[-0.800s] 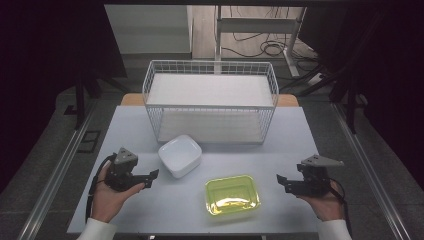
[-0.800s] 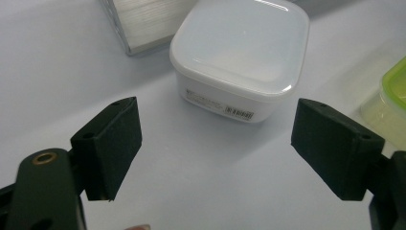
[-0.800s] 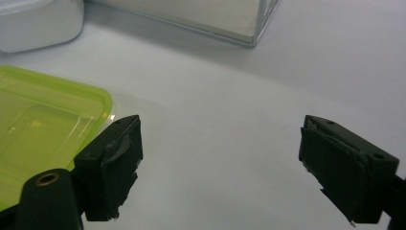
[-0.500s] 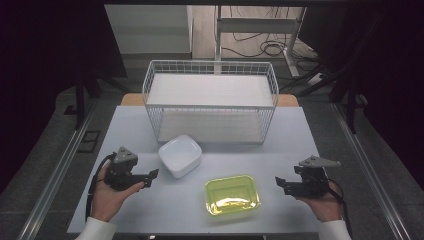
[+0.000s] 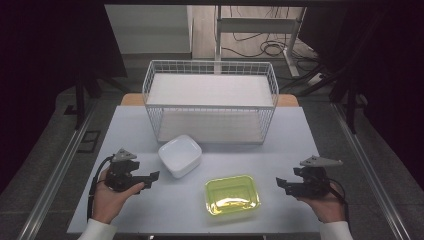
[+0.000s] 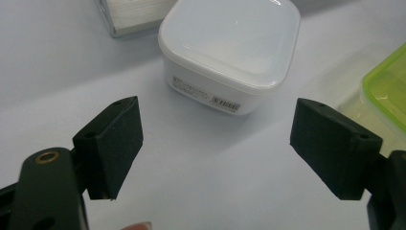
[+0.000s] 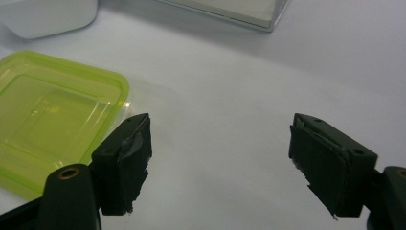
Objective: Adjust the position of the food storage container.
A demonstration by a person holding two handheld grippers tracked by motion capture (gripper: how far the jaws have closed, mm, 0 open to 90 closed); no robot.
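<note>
Two grippers, barely shifted since a moment ago. The left gripper [image 5: 150,177], jaws spread, faces the white container [image 5: 180,155] just right of it. The right gripper [image 5: 281,184] has dropped slightly, jaws spread, beside the green-lidded container [image 5: 232,194]; nothing grasped yet.

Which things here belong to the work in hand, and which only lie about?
In the work:
- square white plastic container, ahead of the open left gripper
- rectangular container with yellow-green lid, beside the open right gripper

Lying about, probably:
- white wire basket
- floor cables
</note>
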